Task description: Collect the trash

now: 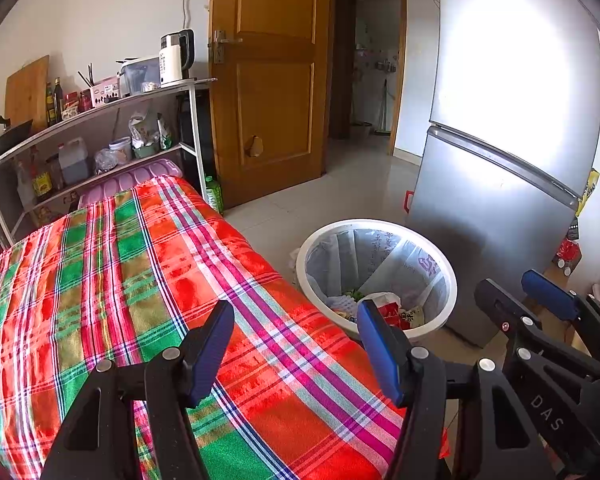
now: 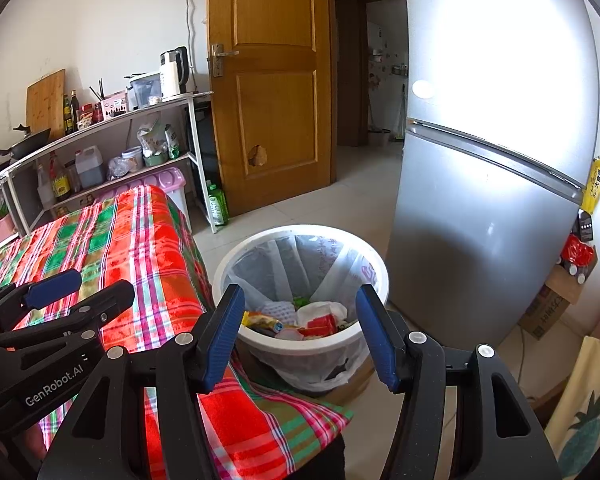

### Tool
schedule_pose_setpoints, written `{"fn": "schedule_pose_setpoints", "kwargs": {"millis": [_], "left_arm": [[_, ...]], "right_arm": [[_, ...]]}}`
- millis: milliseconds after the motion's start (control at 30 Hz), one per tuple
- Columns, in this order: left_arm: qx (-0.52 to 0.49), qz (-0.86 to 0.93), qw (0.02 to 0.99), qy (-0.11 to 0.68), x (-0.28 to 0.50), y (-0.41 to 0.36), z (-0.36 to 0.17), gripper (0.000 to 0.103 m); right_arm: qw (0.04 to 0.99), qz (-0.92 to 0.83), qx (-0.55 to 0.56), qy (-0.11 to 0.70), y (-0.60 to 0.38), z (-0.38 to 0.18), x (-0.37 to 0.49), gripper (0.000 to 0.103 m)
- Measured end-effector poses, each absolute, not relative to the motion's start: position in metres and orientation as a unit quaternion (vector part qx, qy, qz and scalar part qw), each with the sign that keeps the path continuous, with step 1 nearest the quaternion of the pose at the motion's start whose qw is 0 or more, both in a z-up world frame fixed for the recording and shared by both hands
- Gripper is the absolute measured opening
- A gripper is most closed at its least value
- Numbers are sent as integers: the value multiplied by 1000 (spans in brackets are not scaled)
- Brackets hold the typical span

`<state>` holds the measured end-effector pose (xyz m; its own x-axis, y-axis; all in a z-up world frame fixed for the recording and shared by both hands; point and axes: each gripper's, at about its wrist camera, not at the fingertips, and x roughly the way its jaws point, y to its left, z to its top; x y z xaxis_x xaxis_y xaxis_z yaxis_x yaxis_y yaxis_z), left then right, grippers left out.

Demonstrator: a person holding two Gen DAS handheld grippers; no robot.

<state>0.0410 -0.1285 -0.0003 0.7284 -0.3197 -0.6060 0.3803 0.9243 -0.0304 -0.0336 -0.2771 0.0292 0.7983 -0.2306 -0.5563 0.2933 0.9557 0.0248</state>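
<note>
A white trash bin (image 1: pixel 452 280) with a clear liner stands on the floor beside the table, also in the right wrist view (image 2: pixel 380 276). Wrappers and crumpled paper (image 2: pixel 312 318) lie in its bottom, also seen in the left wrist view (image 1: pixel 392 310). My left gripper (image 1: pixel 296 328) is open and empty above the table's right edge; it shows in the right wrist view (image 2: pixel 78 286). My right gripper (image 2: pixel 300 308) is open and empty, held above the bin's near side; it shows in the left wrist view (image 1: pixel 516 284).
The table carries a red and green plaid cloth (image 1: pixel 140 280). A silver fridge (image 1: pixel 500 160) stands right of the bin. A wooden door (image 1: pixel 268 80) and a shelf rack (image 1: pixel 100 140) with bottles and a kettle are behind. A cardboard box (image 2: pixel 548 312) sits by the fridge.
</note>
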Motion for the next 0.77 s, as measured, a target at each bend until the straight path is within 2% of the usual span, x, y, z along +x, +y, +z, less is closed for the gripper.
{"fn": "schedule_pose_setpoints", "kwargs": {"millis": [767], "left_arm": [[48, -188, 927, 320, 41, -129, -1, 64]], "right_arm": [[946, -138, 56, 287, -276, 29, -34, 59]]}}
